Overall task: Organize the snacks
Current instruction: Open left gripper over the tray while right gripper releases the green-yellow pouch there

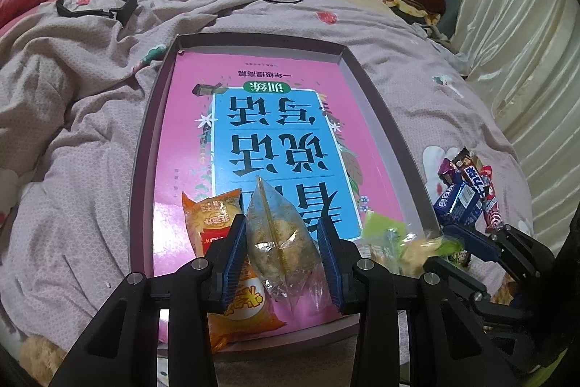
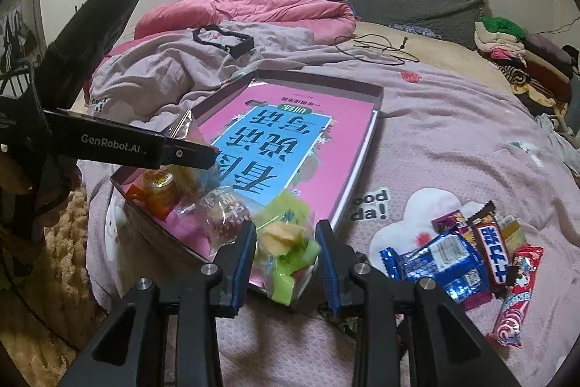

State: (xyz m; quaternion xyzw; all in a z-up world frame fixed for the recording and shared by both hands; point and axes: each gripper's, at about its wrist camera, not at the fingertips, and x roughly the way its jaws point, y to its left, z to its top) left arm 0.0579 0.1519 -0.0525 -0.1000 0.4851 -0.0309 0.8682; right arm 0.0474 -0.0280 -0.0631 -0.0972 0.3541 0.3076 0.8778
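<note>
A shallow purple-grey tray (image 1: pixel 145 147) lay on a bed (image 1: pixel 72 97) covered in a lilac quilt, its long axis running from the bottom of the frame towards the top centre. A pink book (image 1: pixel 188 118) filled its floor, title upside down.

In the left wrist view, the left hand-held gripper (image 1: pixel 283 249) pinched a clear packet of brownish snack (image 1: pixel 281 234), held upright with its pointed end towards the top of the frame, both blue pads touching its sides. Just left of it, one orange snack packet (image 1: pixel 208 216) lay in the tray's near end, lengthwise along the tray.

In the right wrist view, the right hand-held gripper (image 2: pixel 286 249) straddled a green and yellow snack bag (image 2: pixel 286 242) at the tray's near corner; whether its pads pressed the bag could not be told. One clear round-packed snack (image 2: pixel 226 216) sat just left of it.

At lower right, on the quilt beside the tray, lay a loose heap of wrapped bars (image 2: pixel 482 252), about five or six, overlapping and pointing different ways.
</note>
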